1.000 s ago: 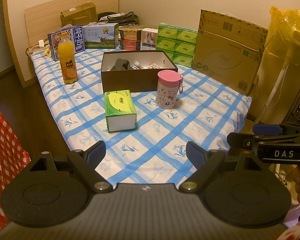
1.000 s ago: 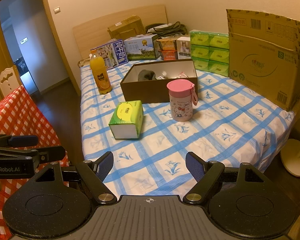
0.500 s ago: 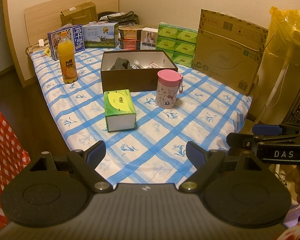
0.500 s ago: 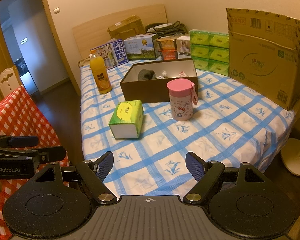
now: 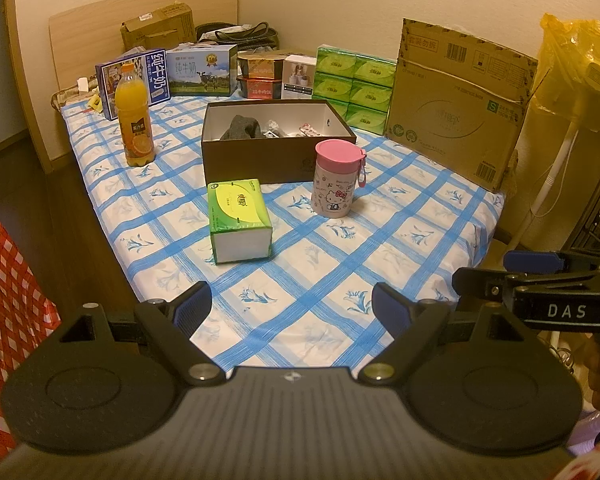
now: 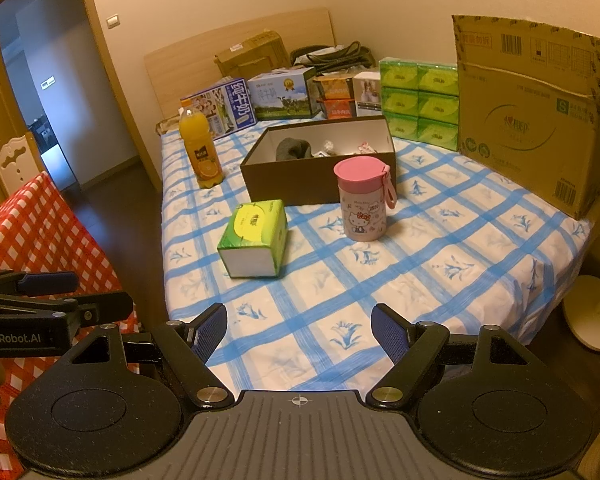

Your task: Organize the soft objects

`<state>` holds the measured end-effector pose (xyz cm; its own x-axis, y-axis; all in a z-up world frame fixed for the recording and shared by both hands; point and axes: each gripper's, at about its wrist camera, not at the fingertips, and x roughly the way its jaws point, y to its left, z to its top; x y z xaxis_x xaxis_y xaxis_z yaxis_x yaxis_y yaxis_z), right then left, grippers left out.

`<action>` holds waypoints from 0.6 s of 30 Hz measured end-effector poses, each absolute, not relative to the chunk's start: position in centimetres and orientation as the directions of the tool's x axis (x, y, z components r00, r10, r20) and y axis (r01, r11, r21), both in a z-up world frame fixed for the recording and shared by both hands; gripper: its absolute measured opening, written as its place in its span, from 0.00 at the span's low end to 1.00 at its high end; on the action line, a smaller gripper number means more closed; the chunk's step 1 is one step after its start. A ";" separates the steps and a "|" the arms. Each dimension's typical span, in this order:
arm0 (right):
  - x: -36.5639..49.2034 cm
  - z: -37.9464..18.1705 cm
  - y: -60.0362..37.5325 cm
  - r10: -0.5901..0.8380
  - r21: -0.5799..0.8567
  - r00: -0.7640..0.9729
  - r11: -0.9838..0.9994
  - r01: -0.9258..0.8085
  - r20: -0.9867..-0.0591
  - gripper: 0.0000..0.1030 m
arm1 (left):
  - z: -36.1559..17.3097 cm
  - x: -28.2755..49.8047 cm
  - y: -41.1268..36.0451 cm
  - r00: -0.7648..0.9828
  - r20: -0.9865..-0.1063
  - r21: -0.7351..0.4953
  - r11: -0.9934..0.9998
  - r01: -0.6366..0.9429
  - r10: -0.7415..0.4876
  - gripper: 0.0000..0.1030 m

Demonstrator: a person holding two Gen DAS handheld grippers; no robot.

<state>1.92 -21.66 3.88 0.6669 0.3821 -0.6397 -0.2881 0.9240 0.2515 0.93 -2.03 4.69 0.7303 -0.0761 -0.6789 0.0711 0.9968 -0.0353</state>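
Observation:
A green tissue pack (image 5: pixel 239 219) (image 6: pixel 255 237) lies on the blue-checked bed cover, in front of an open brown shoe box (image 5: pixel 276 148) (image 6: pixel 320 168) that holds a grey cloth (image 5: pixel 242 128) (image 6: pixel 294 149) and small items. My left gripper (image 5: pixel 292 312) is open and empty, held above the near edge of the bed, well short of the pack. My right gripper (image 6: pixel 298 328) is open and empty too, beside the left one, which shows at the left of the right wrist view.
A pink-lidded Hello Kitty cup (image 5: pixel 337 178) stands right of the tissue pack. An orange juice bottle (image 5: pixel 134 116) stands at the left. Milk cartons, stacked green tissue packs (image 5: pixel 352 82) and a large cardboard box (image 5: pixel 460 100) line the back. A red-checked cloth (image 6: pixel 32 236) lies at the left.
Both grippers stay open. The left view has shifted very slightly; the objects on the bed have not moved.

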 end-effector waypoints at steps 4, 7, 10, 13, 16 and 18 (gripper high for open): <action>1.9 3.9 -21.6 0.382 0.252 0.667 0.924 -0.288 -0.640 0.77 | 4.7 0.9 -2.0 0.731 -0.679 -0.035 0.997 0.071 -0.076 0.83; 1.9 3.9 -21.7 0.383 0.252 0.667 0.924 -0.289 -0.639 0.77 | 4.7 0.9 -2.0 0.731 -0.678 -0.036 0.997 0.072 -0.077 0.83; 1.9 3.9 -21.7 0.383 0.252 0.667 0.924 -0.289 -0.639 0.77 | 4.7 0.9 -2.0 0.731 -0.678 -0.035 0.997 0.072 -0.076 0.83; 2.0 3.9 -21.7 0.383 0.252 0.667 0.923 -0.289 -0.639 0.77 | 4.7 0.9 -2.0 0.732 -0.678 -0.034 0.997 0.071 -0.075 0.83; 2.0 3.9 -21.8 0.383 0.252 0.667 0.924 -0.289 -0.639 0.77 | 4.7 1.1 -2.1 0.732 -0.677 -0.033 0.997 0.072 -0.076 0.83; 2.0 3.9 -21.8 0.383 0.252 0.666 0.923 -0.289 -0.639 0.77 | 4.7 1.0 -2.1 0.734 -0.675 -0.031 0.997 0.072 -0.074 0.83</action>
